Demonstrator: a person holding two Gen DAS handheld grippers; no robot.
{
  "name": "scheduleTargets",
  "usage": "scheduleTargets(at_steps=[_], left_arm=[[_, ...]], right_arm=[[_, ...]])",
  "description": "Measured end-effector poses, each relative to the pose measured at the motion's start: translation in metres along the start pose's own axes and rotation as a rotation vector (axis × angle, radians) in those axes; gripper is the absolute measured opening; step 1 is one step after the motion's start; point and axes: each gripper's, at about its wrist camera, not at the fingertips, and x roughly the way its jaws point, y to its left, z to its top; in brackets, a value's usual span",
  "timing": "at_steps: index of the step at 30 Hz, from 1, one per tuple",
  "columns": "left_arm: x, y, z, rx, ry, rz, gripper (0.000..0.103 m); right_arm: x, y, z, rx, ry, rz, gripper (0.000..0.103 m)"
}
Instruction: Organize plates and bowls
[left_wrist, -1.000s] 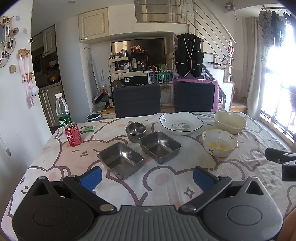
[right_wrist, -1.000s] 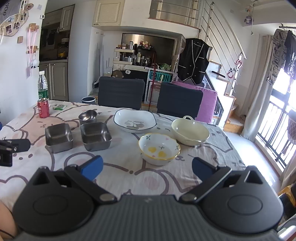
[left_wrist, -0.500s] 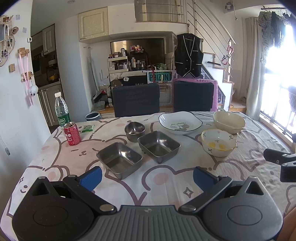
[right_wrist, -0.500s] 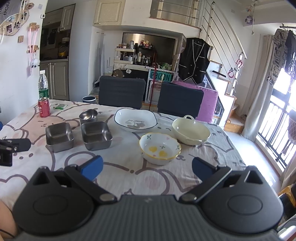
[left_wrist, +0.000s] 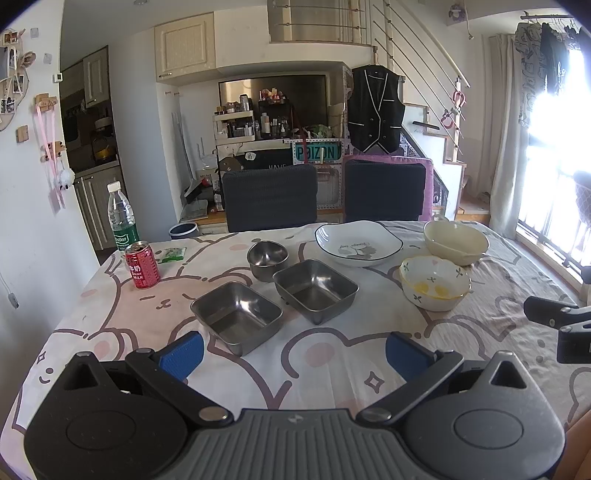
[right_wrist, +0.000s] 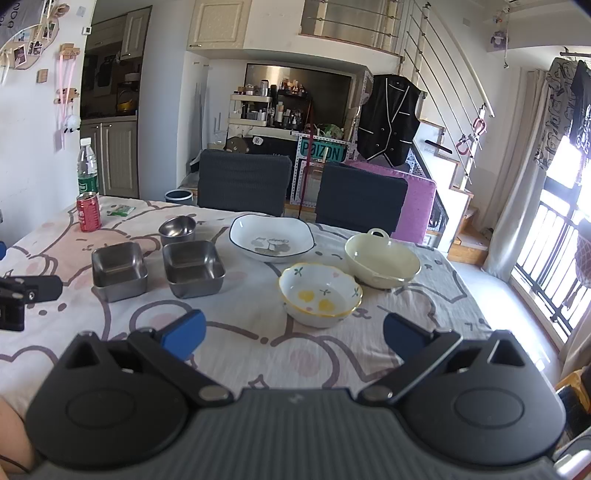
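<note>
On the cartoon tablecloth stand two square steel dishes (left_wrist: 236, 315) (left_wrist: 316, 289), a small round steel bowl (left_wrist: 266, 254), a white plate with a dark rim (left_wrist: 357, 243), a cream bowl with a handle (left_wrist: 455, 242) and a white bowl with yellow spots (left_wrist: 434, 287). My left gripper (left_wrist: 293, 354) is open and empty, just short of the nearer square dish. My right gripper (right_wrist: 293, 334) is open and empty, just short of the yellow-spotted bowl (right_wrist: 320, 293). The right wrist view also shows the square dishes (right_wrist: 119, 269) (right_wrist: 192, 266), plate (right_wrist: 271, 242) and cream bowl (right_wrist: 382, 261).
A red can (left_wrist: 142, 264), a water bottle (left_wrist: 121, 218) and a small green packet (left_wrist: 172, 254) stand at the table's far left. Two dark chairs (left_wrist: 271, 197) (left_wrist: 384, 192) stand behind the table. A window lies to the right.
Both views have shifted only slightly; the dishes sit a little lower and nearer in the left view. Both grippers stay open and empty.
</note>
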Motion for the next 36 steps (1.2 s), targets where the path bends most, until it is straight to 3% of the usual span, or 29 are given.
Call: scheduleTargets(at_steps=[36], left_arm=[[0.0015, 0.0003, -0.0002, 0.003, 0.002, -0.003, 0.103]], right_arm=[[0.0005, 0.0014, -0.0012, -0.006, 0.007, 0.0, 0.103]])
